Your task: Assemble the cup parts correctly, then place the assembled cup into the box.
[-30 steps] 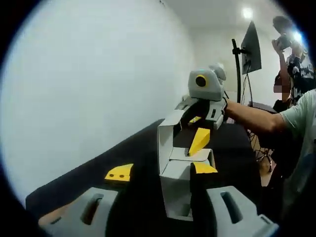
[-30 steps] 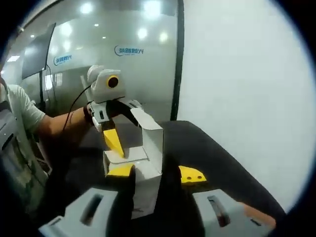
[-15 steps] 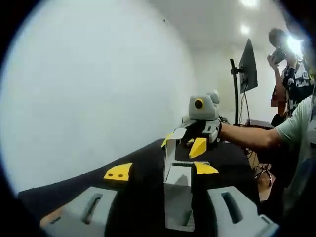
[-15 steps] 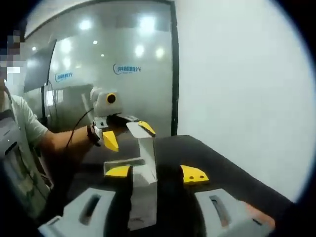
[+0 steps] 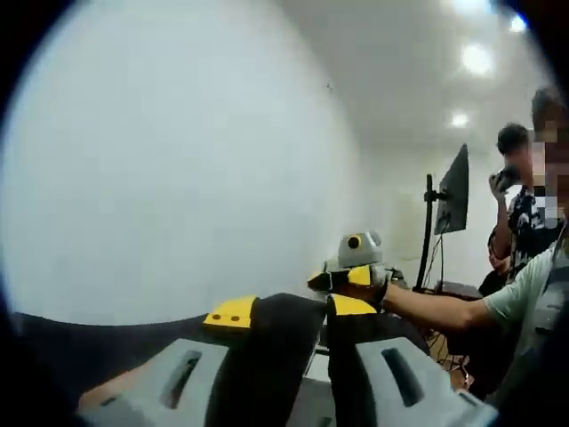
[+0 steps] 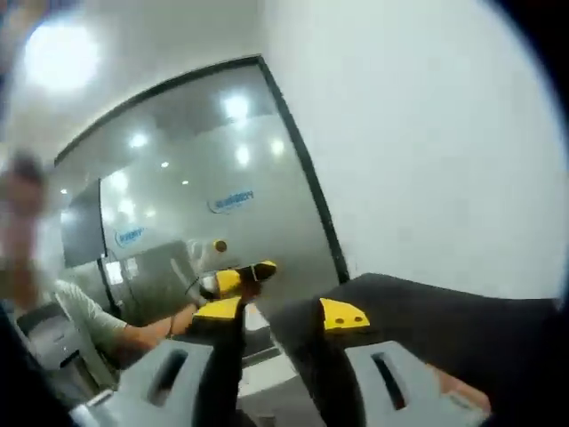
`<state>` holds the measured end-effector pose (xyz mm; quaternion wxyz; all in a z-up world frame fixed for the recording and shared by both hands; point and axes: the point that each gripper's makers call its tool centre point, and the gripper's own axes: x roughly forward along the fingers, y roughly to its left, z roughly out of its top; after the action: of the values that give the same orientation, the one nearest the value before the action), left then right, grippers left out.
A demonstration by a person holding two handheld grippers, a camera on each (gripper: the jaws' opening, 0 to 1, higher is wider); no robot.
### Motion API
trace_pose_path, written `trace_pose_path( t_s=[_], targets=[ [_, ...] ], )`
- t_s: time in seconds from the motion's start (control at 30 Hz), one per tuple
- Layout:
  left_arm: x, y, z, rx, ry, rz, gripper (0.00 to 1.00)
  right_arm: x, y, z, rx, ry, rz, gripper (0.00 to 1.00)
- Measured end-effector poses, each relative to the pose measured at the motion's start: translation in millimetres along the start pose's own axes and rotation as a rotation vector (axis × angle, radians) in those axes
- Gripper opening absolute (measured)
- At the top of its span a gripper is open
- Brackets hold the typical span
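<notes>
Both views tilt upward toward wall and ceiling. The left gripper [image 5: 284, 311] and the right gripper [image 6: 271, 311] stand with jaws spread, yellow tips apart, over the black desk [image 6: 444, 311]. The white box [image 5: 307, 400] sits low between the left jaws, mostly hidden.

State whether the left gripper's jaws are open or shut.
Open: in the left gripper view, the left gripper's yellow-tipped jaws stand apart with a gap between.

- left gripper [image 5: 289, 311]: matt grey moulded plastic jaws, matt yellow plastic tips
- right gripper [image 6: 268, 313]: same grey plastic, yellow tips, smooth
- table [image 5: 107, 342]: matt black top, looks like cloth
- wall [image 5: 178, 160]: smooth white, matt
- glass partition [image 6: 204, 187]: frosted, glossy, reflecting ceiling lights
</notes>
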<state>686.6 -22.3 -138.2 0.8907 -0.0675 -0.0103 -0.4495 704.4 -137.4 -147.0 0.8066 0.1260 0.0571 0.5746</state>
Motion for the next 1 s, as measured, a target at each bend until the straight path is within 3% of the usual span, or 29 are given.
trace_pose_path(
  t_s=[0.07,0.13,0.2,0.27,0.5,0.6,0.7,0.83,0.93,1.0],
  targets=[
    [7.5,6.6,-5.9,0.01,0.039,0.005,0.24,6.1,-3.6,-4.3,-0.045,0.038,-0.013,0.18],
    [15.8,8.9,-16.2,0.006,0.073,0.004,0.24,14.2,-4.1,-13.0,-0.05,0.102,-0.008,0.25],
    [24.2,7.4,-28.6,0.008,0.125,-0.028,0.26,19.4,2.8,-27.9,-0.076,0.188,0.006,0.32],
    [29.3,3.5,-38.5,0.026,0.16,-0.051,0.27,22.0,8.5,-36.6,-0.127,0.238,0.013,0.32],
    [32.7,-5.4,-48.7,0.029,0.189,-0.101,0.28,16.9,10.1,-35.4,-0.132,0.222,0.015,0.35],
    [32.8,-3.6,-47.5,0.032,0.184,-0.101,0.28,7.3,8.2,-24.7,-0.1,0.112,0.018,0.36],
    [34.0,2.1,-45.8,0.021,0.177,-0.105,0.28,-4.4,5.4,-28.0,-0.027,0.065,0.075,0.36],
    [40.8,1.9,-45.5,0.006,0.17,-0.112,0.28,-4.8,9.6,-54.3,-0.016,0.115,0.139,0.45],
    [46.2,-1.1,-46.9,0.008,0.177,-0.125,0.28,9.4,9.1,-72.4,-0.083,0.19,0.102,0.47],
    [48.2,-4.5,-47.3,0.017,0.18,-0.126,0.28,17.6,11.8,-76.0,-0.085,0.196,0.104,0.48]
  ],
)
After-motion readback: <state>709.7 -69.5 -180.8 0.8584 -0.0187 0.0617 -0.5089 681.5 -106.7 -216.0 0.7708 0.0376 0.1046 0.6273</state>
